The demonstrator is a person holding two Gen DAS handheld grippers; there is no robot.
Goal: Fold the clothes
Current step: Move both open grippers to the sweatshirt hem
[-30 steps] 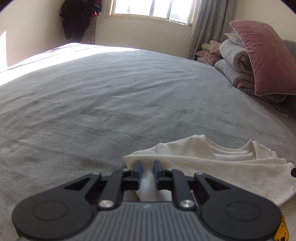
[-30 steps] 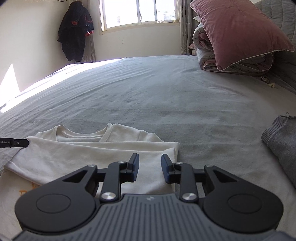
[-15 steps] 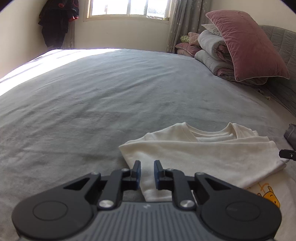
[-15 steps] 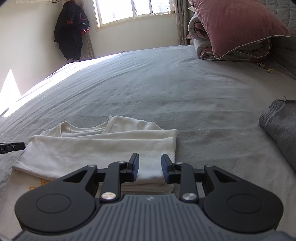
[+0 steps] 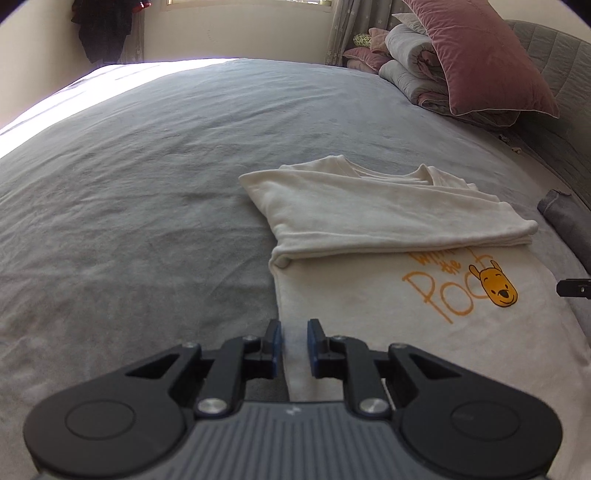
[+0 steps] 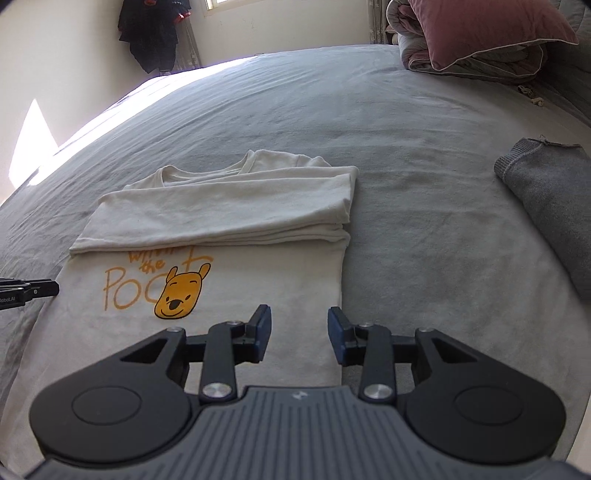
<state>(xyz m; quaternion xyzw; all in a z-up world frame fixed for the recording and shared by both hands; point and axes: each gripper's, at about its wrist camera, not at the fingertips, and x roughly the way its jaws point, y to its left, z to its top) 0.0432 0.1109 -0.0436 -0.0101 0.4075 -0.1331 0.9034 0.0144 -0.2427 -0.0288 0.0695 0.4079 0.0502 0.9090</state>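
A cream T-shirt (image 5: 369,295) with an orange bear print lies on the grey bed, its collar end folded over the body; it also shows in the right wrist view (image 6: 229,229). My left gripper (image 5: 294,345) is open a little, above the shirt's near left edge, holding nothing. My right gripper (image 6: 299,332) is open wider, above the shirt's near right edge, empty. Each gripper's tip shows at the edge of the other's view.
A folded grey garment (image 6: 546,206) lies on the bed to the right of the shirt. A pink pillow (image 5: 480,59) and rolled quilts are stacked at the headboard, far right. A dark coat (image 6: 155,33) hangs on the far wall.
Both grippers have pulled back and risen from the folded part toward the shirt's near end, so the bear print now shows. The right gripper has opened wider.
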